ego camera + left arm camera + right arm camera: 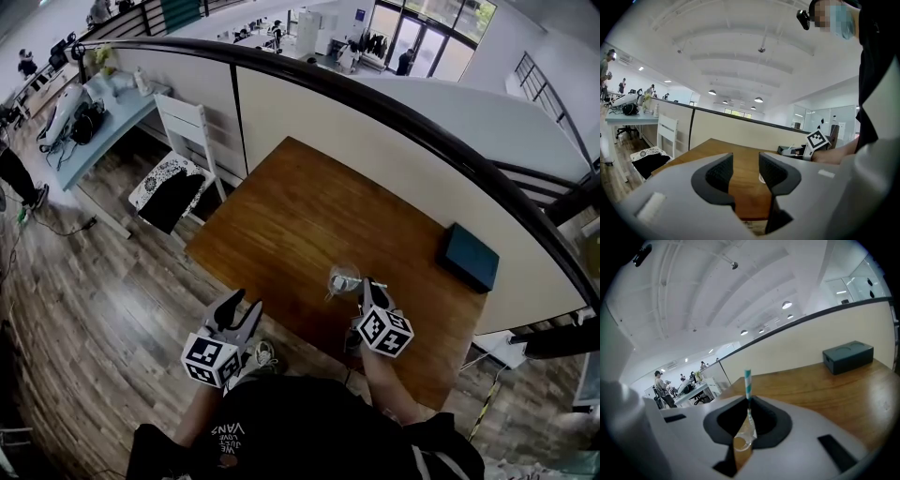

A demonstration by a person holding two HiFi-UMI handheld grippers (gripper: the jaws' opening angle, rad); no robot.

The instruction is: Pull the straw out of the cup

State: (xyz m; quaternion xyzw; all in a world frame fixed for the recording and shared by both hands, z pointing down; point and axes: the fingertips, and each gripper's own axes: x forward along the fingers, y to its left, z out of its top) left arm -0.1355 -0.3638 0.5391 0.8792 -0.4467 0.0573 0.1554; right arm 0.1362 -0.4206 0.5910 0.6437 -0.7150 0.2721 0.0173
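A clear cup stands on the brown wooden table near its front edge. In the right gripper view a teal-and-white striped straw rises upright between the jaws, and the clear cup shows low in the gap beneath them. My right gripper is shut on the straw just above the cup. My left gripper hovers at the table's front left edge, away from the cup, open, with only bare tabletop showing between its pads. The right gripper also appears in the left gripper view.
A dark box lies at the table's far right by the cream partition wall. A white chair with a dark cushion stands left of the table. Desks and people fill the background.
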